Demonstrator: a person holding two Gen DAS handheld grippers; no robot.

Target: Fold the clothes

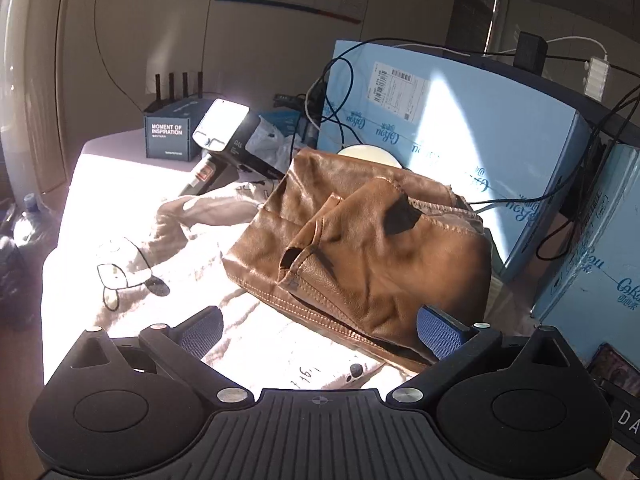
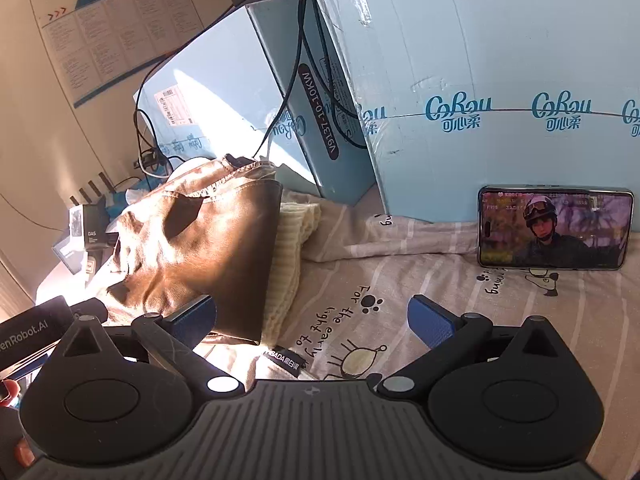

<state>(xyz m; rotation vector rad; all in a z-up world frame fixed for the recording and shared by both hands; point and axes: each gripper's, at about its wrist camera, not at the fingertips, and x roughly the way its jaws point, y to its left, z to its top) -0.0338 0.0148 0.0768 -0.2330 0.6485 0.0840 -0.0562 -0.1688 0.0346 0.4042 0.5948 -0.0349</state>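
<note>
Left gripper: Hanging over the bed sheet [image 1: 256, 344], the left gripper [image 1: 318, 330] has its two blue pads spread wide and holds nothing.
Left pads: The right-side pad [image 1: 436, 334] sits just at the near edge of the brown jacket [image 1: 360, 240]; whether it touches cannot be told. The other pad is over bare sheet.
Right gripper: The right gripper [image 2: 312, 320] is also spread wide and holds nothing.
Right pads: Its left-side pad [image 2: 196, 320] is right by the near end of the brown jacket [image 2: 192, 248]. The other pad is over the bed sheet [image 2: 400, 264], well away from the clothes.
Brown jacket: It lies folded in a lumpy heap on the sheet, near the back edge, close to the blue boxes [image 2: 480, 80]. Sun shines on it.
Cream knit [image 2: 288, 256]: A soft ribbed cloth pokes out from under the jacket on the side toward the phone.
Bed sheet: Pale stripes with little drawings and words on it. The side far from the boxes is very bright with sun.
Phone [image 2: 556, 232]: It stands on its long side, leaning on a blue box at the back edge, with a video playing.
Blue boxes: Big ones stand along the back edge, with black cables [image 1: 344, 92] hanging over them.
Small dark box [image 1: 172, 132]: It sits at the far end of the sheet.
Person: A bit of a fingertip [image 2: 12, 390] shows at the left edge of the right wrist view.
</note>
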